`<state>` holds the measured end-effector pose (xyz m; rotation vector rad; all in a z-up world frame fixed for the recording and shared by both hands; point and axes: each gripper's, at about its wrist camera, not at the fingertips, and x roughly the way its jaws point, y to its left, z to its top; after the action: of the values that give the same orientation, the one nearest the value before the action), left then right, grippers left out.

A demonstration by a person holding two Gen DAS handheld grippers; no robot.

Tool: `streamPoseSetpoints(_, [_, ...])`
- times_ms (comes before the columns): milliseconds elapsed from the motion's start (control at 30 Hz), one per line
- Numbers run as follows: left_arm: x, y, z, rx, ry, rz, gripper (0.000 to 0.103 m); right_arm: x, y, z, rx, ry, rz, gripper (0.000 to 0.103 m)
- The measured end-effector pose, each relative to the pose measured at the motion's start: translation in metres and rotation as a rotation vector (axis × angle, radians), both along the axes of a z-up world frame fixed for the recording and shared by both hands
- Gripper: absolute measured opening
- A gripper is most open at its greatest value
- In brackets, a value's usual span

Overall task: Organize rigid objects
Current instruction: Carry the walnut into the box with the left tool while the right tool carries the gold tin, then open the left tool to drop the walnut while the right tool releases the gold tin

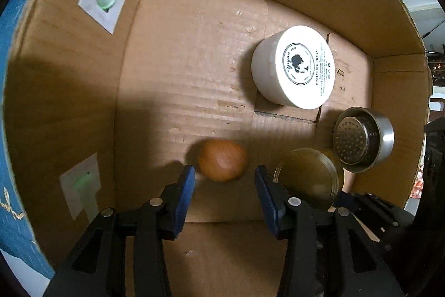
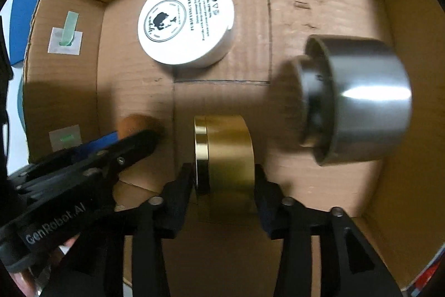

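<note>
Gold metal, smooth and shiny: 1 round tin stands on its edge on the floor of a cardboard box, near the front edge, with the right gripper closed around it, 1 finger pressed to each flat face. The tin looks rigid and light but slick, so the flat faces seem the safest place to hold; a grip on the curved rim would likely let it roll.

Just left of it, the left gripper hangs open over 1 orange ball, fingers either side and not touching. The ball looks blurred, so whether it is hard or soft cannot be told; being round, it would probably need a hold across its middle.

Toward the right wall lies 1 steel cup on its side, with a perforated strainer visible inside in the left view. Stiff and heavier-looking, it may slip on its polished wall, and the rim looks like the better hold.

Near the back wall sits 1 white cream jar, lid printed in black, upright and well apart from both grippers. Broad and likely the heaviest, it calls for a wide grasp on its side.

On the left wall are 2 white stickers, each with a green strip.
</note>
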<state>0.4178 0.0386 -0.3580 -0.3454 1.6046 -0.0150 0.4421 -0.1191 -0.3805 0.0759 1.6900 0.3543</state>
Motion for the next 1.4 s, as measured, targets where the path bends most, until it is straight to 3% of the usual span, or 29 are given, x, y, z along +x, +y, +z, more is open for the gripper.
streamPoseSetpoints(233, [-0.018, -0.003, 0.023, 0.076, -0.053, -0.011, 0.050, -0.007, -0.014, 0.017, -0.044, -0.027, -0.011, 0.054])
streamPoseSetpoints(333, [-0.028, -0.003, 0.037, 0.100, -0.090, -0.003, 0.062, -0.013, -0.017, 0.026, -0.070, -0.048, -0.016, 0.054])
streamPoseSetpoints(433, [-0.034, -0.004, 0.052, 0.123, -0.123, 0.007, 0.066, -0.021, -0.020, 0.037, -0.098, -0.081, -0.017, 0.056])
streamPoseSetpoints(467, [-0.036, -0.004, 0.056, 0.132, -0.133, 0.005, 0.074, -0.023, -0.021, 0.041, -0.106, -0.092, -0.019, 0.059])
streamPoseSetpoints(533, [-0.042, -0.002, 0.068, 0.165, -0.157, -0.001, 0.076, -0.028, -0.022, 0.050, -0.129, -0.119, -0.021, 0.068])
streamPoseSetpoints(600, [-0.049, -0.002, 0.078, 0.194, -0.186, -0.003, 0.089, -0.036, -0.023, 0.059, -0.155, -0.152, -0.024, 0.085])
streamPoseSetpoints(700, [-0.049, -0.003, 0.090, 0.221, -0.215, -0.013, 0.095, -0.048, -0.019, 0.073, -0.171, -0.189, -0.036, 0.093])
streamPoseSetpoints(833, [-0.060, -0.012, 0.105, 0.224, -0.255, -0.016, 0.096, -0.054, -0.035, 0.086, -0.165, -0.226, -0.062, 0.099])
streamPoseSetpoints(1067, [-0.093, -0.020, 0.135, 0.241, -0.349, -0.004, 0.096, -0.084, -0.058, 0.132, -0.193, -0.366, -0.100, 0.099])
streamPoseSetpoints(1400, [-0.146, -0.021, 0.176, 0.279, -0.454, 0.003, 0.096, -0.135, -0.066, 0.182, -0.169, -0.488, -0.103, 0.103])
